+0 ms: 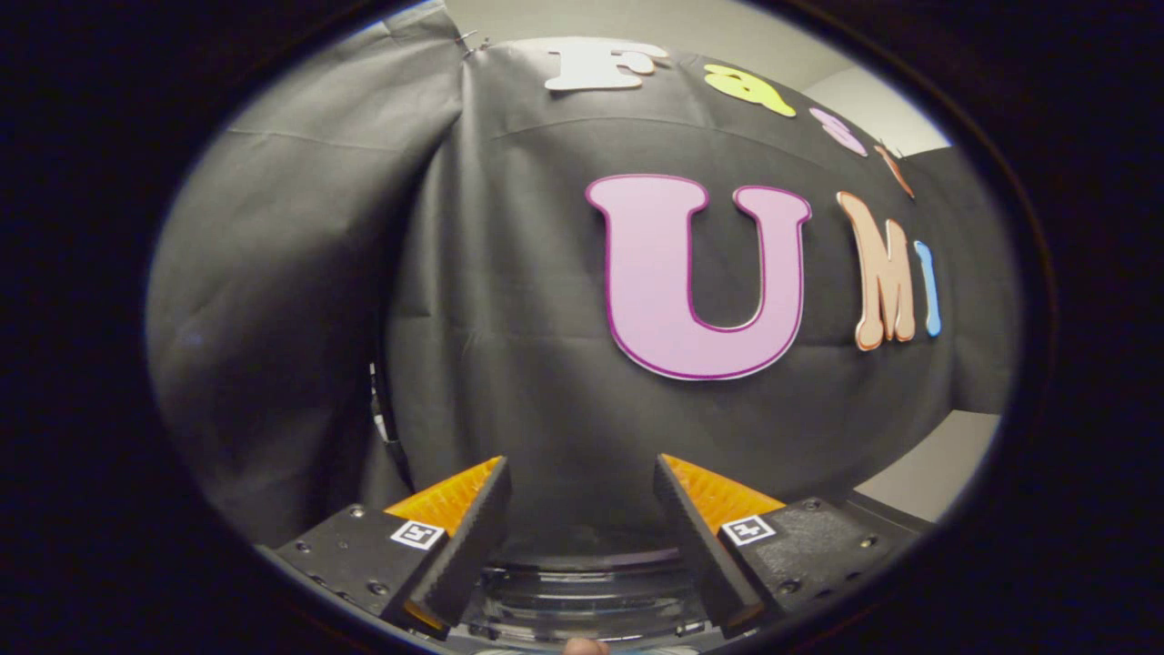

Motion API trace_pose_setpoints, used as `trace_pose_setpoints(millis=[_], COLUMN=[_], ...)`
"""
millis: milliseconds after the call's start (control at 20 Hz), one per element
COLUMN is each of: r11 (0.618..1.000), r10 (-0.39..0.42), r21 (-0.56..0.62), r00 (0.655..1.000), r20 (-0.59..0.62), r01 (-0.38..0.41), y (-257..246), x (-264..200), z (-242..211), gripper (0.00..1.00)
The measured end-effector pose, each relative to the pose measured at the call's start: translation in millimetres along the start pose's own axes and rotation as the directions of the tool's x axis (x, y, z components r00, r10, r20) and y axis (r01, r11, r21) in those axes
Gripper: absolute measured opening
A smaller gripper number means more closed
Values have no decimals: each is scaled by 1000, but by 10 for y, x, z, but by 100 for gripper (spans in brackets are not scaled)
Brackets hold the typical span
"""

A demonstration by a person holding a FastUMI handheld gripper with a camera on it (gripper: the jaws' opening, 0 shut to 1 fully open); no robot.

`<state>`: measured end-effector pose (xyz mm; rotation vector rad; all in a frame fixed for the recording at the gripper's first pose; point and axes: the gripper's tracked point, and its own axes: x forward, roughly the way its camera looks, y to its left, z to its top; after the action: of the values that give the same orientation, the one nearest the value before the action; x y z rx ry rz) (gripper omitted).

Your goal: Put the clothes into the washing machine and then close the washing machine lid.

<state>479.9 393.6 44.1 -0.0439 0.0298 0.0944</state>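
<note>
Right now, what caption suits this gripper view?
Open gripper facing the booth's black cloth wall, above a clear, ridged part.

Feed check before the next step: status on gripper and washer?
Gripper open, nothing between fingers, aimed at the booth's black cloth wall. A clear, ridged curved part sits low between the fingers; can't tell if it's the washer lid. Path ahead unobstructed.

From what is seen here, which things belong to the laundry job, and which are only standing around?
For the job:
- gripper, jaws open, nothing between them
- clear rounded part low between the jaws, perhaps the washing machine lid; hard to tell

Only around:
- black cloth wall beyond the jaws
- pale room wall beside the cloth
</note>
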Motion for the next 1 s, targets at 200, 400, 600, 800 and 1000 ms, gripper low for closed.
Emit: trace_pose_setpoints(millis=[200,400,600,800,1000], r11=[999,999,999,999,998], r10=[-19,-10,-31,-22,-61], r21=[-38,50,25,24,15], r00=[993,993,992,987,991], r20=[-115,-119,-121,-156,-117], r01=[15,16,34,26,63], y=[-150,-190,-147,-173,-194], x=[134,195,147,87,14], z=[-386,-504,-496,-508,-478], gripper=[97,95,95,95,95])
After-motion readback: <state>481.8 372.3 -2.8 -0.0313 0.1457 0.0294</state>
